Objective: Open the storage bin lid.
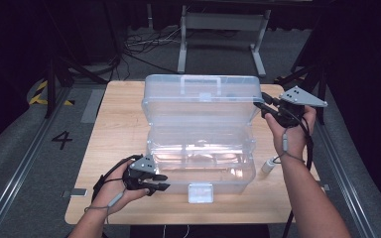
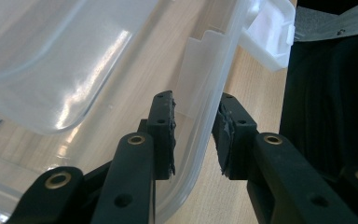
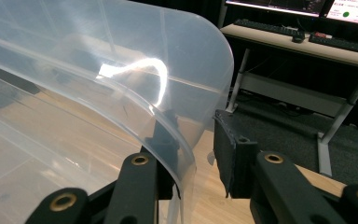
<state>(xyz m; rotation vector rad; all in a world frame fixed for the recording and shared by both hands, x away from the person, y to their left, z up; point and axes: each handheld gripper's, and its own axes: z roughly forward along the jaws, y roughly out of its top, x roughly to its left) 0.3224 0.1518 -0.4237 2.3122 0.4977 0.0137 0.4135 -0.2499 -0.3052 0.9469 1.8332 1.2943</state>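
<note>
A clear plastic storage box (image 1: 201, 163) stands on the wooden table (image 1: 114, 134), its lid (image 1: 201, 96) raised upright at the back. My left gripper (image 1: 162, 182) is at the box's front left corner. In the left gripper view it (image 2: 193, 100) stands open, with the box's rim (image 2: 205, 126) between the pads. My right gripper (image 1: 261, 102) is at the lid's right edge. In the right gripper view it (image 3: 195, 119) is open astride the lid's curved edge (image 3: 182, 140), one jaw showing through the plastic. A white latch (image 1: 200, 192) hangs at the box's front.
A small white cylinder (image 1: 269, 166) lies on the table by the right wrist. A metal frame (image 1: 223, 29) and cables stand on the floor behind the table. Floor rails run along both sides. A desk with keyboards (image 3: 270, 28) is beyond the lid.
</note>
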